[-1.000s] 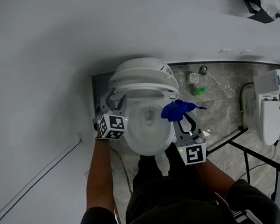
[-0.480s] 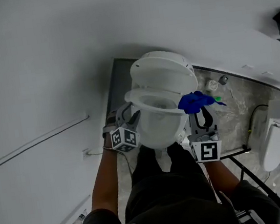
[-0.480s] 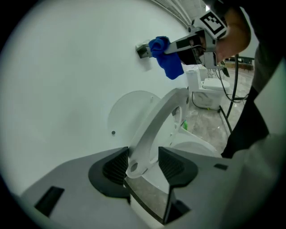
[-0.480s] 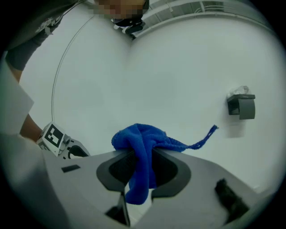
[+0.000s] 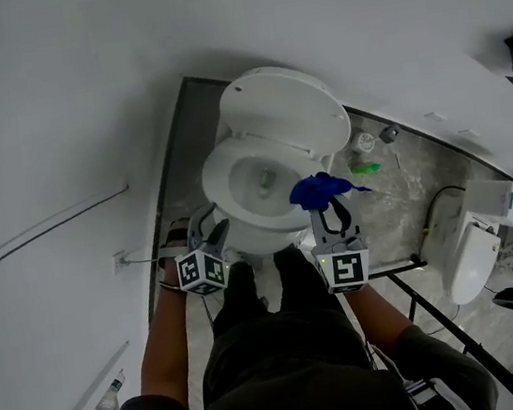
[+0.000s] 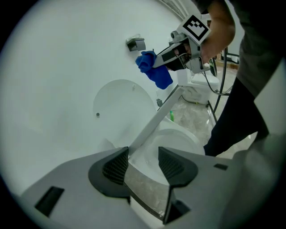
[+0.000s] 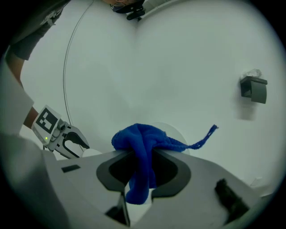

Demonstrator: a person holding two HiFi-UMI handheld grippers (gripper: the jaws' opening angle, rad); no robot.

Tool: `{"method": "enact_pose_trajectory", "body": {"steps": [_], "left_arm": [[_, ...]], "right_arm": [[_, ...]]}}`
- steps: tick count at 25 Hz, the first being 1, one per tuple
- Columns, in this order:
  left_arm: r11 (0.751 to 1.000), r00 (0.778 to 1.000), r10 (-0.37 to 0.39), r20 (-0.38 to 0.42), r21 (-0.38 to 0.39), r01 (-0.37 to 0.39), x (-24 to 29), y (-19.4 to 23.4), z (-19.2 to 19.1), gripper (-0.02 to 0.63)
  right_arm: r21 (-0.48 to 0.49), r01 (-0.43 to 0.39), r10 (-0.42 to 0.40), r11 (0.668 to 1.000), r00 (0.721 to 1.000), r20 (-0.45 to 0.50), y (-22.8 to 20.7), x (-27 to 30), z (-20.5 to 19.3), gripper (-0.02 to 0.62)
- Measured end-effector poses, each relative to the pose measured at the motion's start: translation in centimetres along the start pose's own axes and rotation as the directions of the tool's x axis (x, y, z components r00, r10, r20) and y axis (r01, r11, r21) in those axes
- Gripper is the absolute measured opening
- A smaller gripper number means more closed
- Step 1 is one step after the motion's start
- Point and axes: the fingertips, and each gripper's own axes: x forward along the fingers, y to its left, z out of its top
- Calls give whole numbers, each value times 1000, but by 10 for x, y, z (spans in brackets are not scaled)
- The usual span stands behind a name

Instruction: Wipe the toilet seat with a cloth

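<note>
Shifted inward since earlier frame: right gripper (image 5: 331, 212), jaws pinching blue cloth (image 5: 319, 190) at toilet (image 5: 233, 169) rim; left gripper (image 5: 212, 227) spread, beside bowl.

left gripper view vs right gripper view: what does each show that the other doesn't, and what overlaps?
Only the left gripper view: a look down into the toilet bowl, the floor with a green bottle, a second toilet, and the left gripper with its own jaws apart.

Only the right gripper view: a cable curving across the wall, and the right gripper seen close, jaws shut on the blue cloth.

Both: the blue cloth, the white wall, and each view shows the other gripper with its marker cube.
</note>
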Motion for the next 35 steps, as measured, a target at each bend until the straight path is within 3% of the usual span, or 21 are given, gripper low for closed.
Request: {"method": "enact_pose_trajectory", "body": {"steps": [8,15,19,25,30,35], "left_arm": [[990,989,-128,-79,48,132,8,-65,-55,218],[958,953,-253,-167,92,270,21,-111,-105,198],[916,911,-346,-225,126,380,39,-144,-138,198],[855,835,-460,-300,102,508,70,-178,-172,196],[832,802,-501,-326,74,550,100,-195,-201,189],[802,766,-527,-367,84,592,131,-220,-216,187]], "right_arm": [[42,34,-28,999,992,-120,23,-5,-43,95],[66,18,-6,998,984,-177,58,12,-71,95],[102,33,-16,994,985,-170,64,18,-84,95],[132,76,-50,988,980,-191,61,36,-113,95],[177,114,-82,978,980,-179,52,42,-130,95],[160,147,-102,976,960,-259,46,46,-167,95]]}}
